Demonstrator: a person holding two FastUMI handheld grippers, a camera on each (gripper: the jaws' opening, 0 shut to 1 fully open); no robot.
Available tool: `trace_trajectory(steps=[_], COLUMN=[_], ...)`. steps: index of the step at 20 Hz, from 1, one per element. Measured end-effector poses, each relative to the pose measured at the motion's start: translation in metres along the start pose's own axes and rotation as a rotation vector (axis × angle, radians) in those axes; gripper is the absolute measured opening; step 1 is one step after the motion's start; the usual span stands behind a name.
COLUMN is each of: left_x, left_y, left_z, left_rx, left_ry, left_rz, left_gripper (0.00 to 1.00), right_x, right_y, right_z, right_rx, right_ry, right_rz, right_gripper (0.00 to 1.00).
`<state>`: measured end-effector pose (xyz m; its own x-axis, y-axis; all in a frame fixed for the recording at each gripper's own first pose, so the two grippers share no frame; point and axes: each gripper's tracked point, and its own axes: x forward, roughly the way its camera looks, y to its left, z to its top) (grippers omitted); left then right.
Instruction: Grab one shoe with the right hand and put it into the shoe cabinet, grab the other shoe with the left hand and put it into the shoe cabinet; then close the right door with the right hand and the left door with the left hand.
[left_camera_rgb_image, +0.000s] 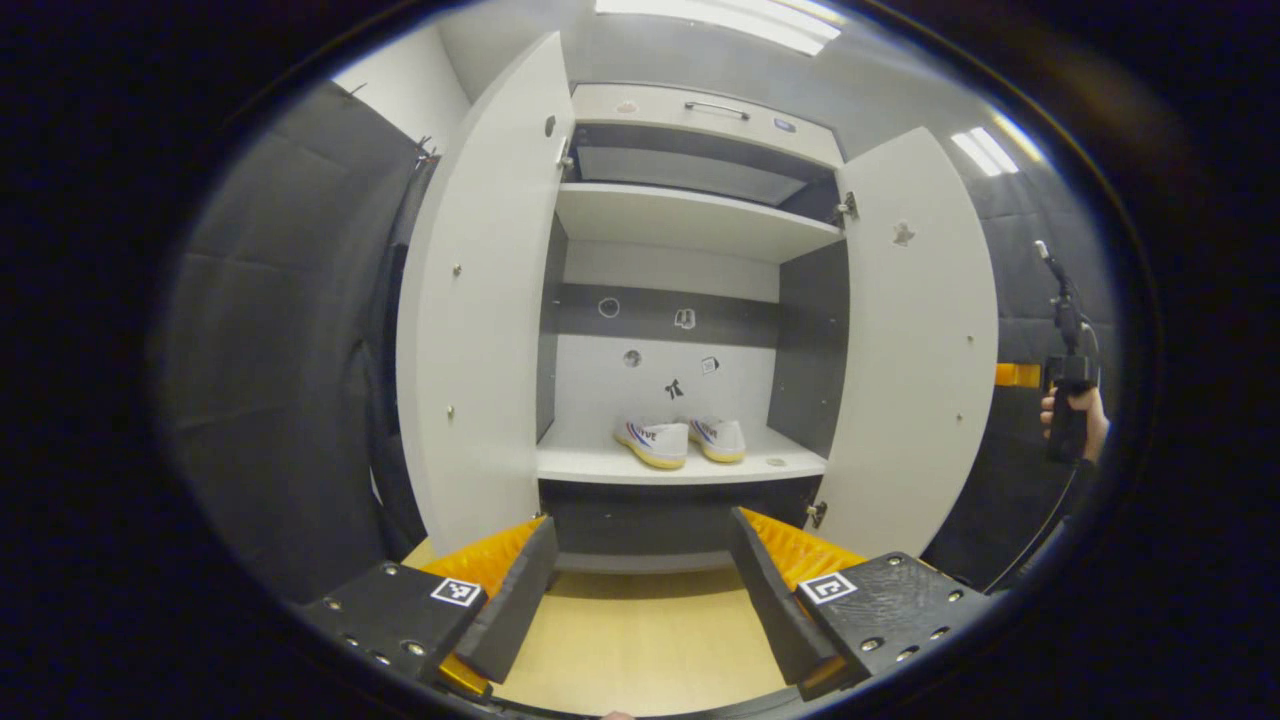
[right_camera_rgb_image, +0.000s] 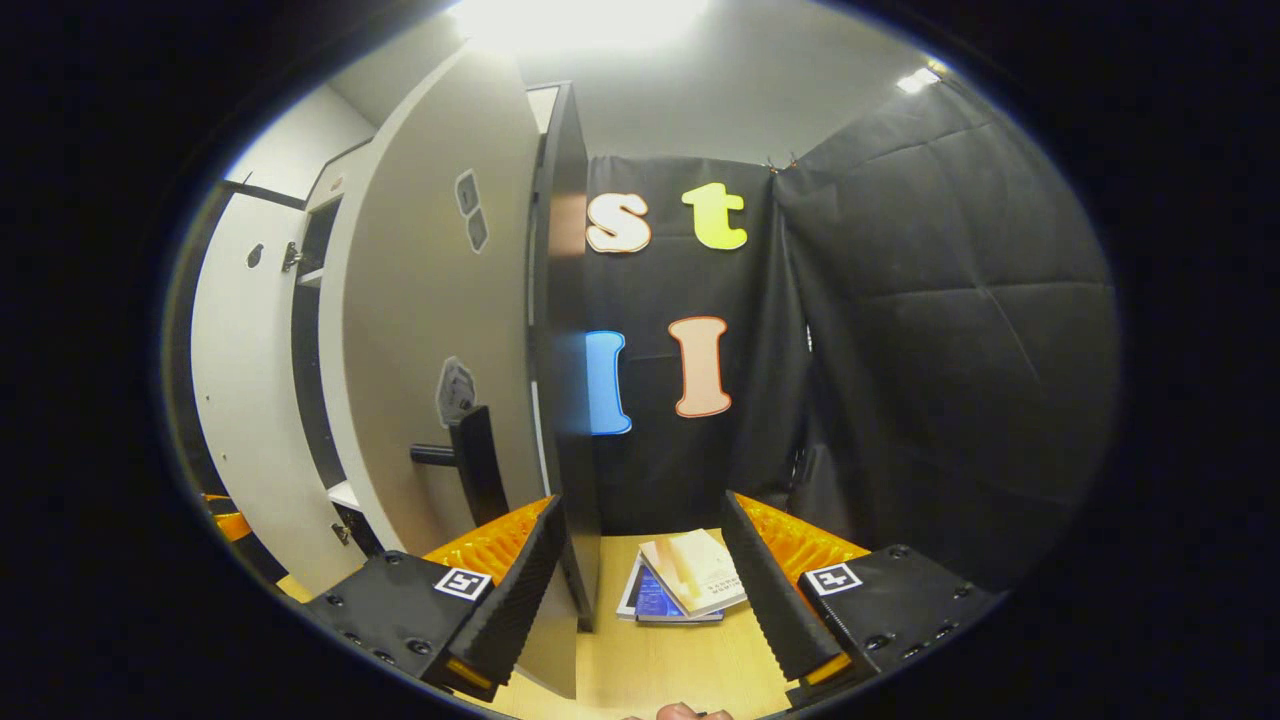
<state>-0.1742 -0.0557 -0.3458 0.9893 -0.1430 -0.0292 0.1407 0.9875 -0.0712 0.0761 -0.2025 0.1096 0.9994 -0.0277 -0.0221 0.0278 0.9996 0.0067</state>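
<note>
While 2 shoes (left_camera_rgb_image: 680, 441) sit shelved (doors open), left gripper (left_camera_rgb_image: 642, 590) faces them.

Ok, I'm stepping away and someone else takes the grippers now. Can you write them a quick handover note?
Left gripper: open, empty, facing the open shoe cabinet.
Right gripper: open, empty, beside the right door's outer edge, not gripping it.
Both shoes sit side by side on the lower shelf: placing is done.
Left door and right door both stand wide open.
Left to do: close the right door with the right gripper, then the left door with the left.
</note>
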Motion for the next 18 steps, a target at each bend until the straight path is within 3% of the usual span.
trace_trajectory(steps=[3,5,6,7,10,18], left_x=[-0.005,-0.009,-0.010,-0.012,-0.018,-0.028], left_y=[0.006,0.011,0.014,0.017,0.031,0.052], left_z=[0.000,0.001,0.001,0.003,0.003,0.000], left_rx=[0.002,0.008,0.011,0.015,0.011,-0.040], left_ry=[0.004,0.002,0.001,-0.002,-0.006,-0.003], left_rz=[0.007,0.019,0.023,0.029,0.054,0.092], left_gripper=[0.99,0.98,0.98,0.98,0.98,0.98], right_x=[-0.003,-0.003,-0.003,-0.006,-0.006,-0.011], right_y=[0.002,0.011,0.010,0.009,0.013,0.054], right_z=[0.003,0.003,0.002,0.004,0.003,0.003], right_rx=[0.000,0.024,0.026,0.022,0.027,0.016], right_ry=[-0.006,-0.006,-0.015,-0.019,-0.017,-0.017], right_rz=[-0.015,-0.009,-0.021,-0.031,-0.046,0.014], right_gripper=[0.92,0.96,0.86,0.91,0.89,0.89])
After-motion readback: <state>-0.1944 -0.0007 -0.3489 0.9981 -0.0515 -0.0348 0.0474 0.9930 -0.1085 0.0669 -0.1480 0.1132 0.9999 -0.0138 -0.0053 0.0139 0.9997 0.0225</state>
